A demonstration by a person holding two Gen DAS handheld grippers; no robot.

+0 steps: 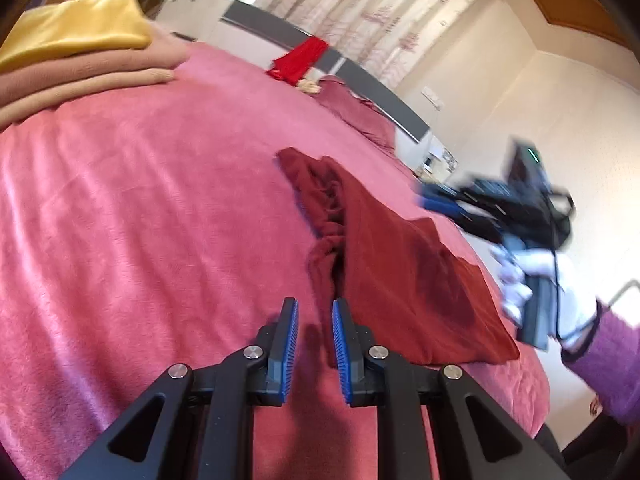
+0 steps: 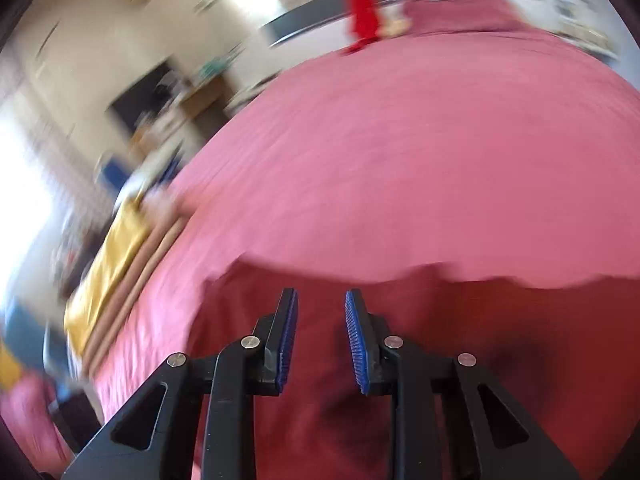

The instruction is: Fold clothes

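A dark red garment (image 1: 384, 256) lies partly folded and bunched on the pink bed cover (image 1: 140, 200). My left gripper (image 1: 314, 312) hovers open just short of its near bunched edge, nothing between the blue pads. In the left wrist view the right gripper (image 1: 448, 204) is blurred, held in a white-gloved hand (image 1: 536, 276) beyond the garment's right side. The right wrist view is motion-blurred: my right gripper (image 2: 320, 304) is open above the dark red garment (image 2: 440, 360), holding nothing.
A stack of folded clothes, yellow (image 1: 76, 28) on top of peach ones (image 1: 88, 76), sits at the bed's far left. A bright red garment (image 1: 300, 60) hangs on the headboard (image 1: 360, 76). The bed's edge drops off at right, by a purple sleeve (image 1: 612, 364).
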